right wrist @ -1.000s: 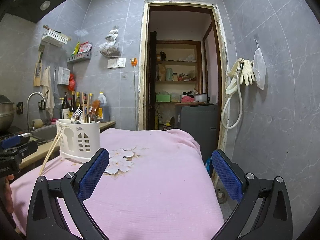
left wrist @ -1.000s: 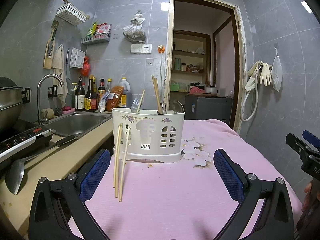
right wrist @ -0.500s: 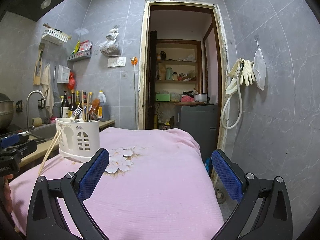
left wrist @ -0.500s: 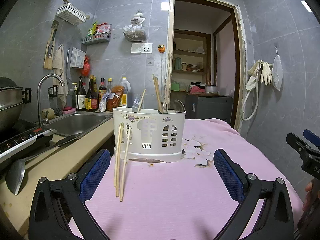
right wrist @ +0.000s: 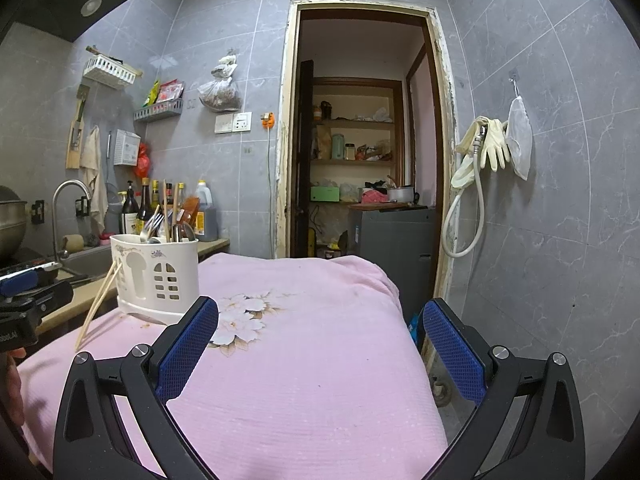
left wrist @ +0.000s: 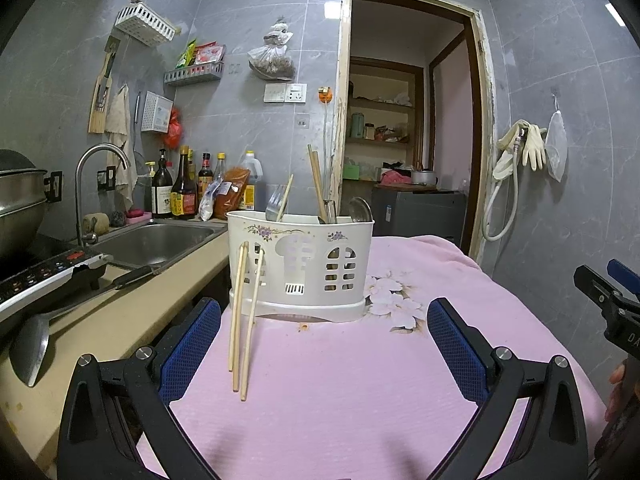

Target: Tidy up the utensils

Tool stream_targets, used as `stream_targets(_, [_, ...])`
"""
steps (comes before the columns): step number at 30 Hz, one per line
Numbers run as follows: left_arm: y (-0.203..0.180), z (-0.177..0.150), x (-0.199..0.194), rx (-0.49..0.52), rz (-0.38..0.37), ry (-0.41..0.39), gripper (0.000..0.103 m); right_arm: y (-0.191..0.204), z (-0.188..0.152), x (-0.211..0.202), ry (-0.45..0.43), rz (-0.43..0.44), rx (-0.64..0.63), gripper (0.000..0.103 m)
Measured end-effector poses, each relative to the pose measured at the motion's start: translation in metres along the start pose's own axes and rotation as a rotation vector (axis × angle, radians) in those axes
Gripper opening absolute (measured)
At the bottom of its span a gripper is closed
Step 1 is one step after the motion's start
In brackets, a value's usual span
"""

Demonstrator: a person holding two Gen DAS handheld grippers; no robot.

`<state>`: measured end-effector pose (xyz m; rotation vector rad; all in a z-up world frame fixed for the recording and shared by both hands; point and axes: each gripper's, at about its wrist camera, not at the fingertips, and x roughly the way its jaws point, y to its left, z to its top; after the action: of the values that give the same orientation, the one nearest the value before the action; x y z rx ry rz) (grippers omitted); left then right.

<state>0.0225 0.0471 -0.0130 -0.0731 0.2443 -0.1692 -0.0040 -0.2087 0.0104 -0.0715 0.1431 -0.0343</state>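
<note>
A white slotted utensil caddy (left wrist: 300,266) stands on the pink cloth (left wrist: 340,380), holding chopsticks, a fork and spoons. Two loose wooden chopsticks (left wrist: 244,320) lean against its left front, tips resting on the cloth. My left gripper (left wrist: 324,350) is open, just short of the caddy, with nothing between its blue pads. In the right wrist view the caddy (right wrist: 156,276) sits far left with the leaning chopsticks (right wrist: 98,304) beside it. My right gripper (right wrist: 320,354) is open over bare cloth, to the right of the caddy and holding nothing.
A beige counter (left wrist: 100,320) with a sink (left wrist: 156,240), tap, sauce bottles (left wrist: 180,192), a stove and a spatula (left wrist: 36,344) runs along the left. An open doorway (right wrist: 360,160) and a grey appliance (right wrist: 394,248) lie behind the table. The table edge drops off at the right.
Both views have shifted very slightly; the caddy and leaning chopsticks stay in place. Both grippers remain open and empty.
</note>
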Motion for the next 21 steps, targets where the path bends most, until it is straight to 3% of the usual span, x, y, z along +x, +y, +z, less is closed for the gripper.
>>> stream_targets(21, [-0.0001,-0.0017,0.0001,-0.005,0.000,0.011,0.101,0.0024,-0.0037,0.0002,0.007,0.004,0.003,0.103])
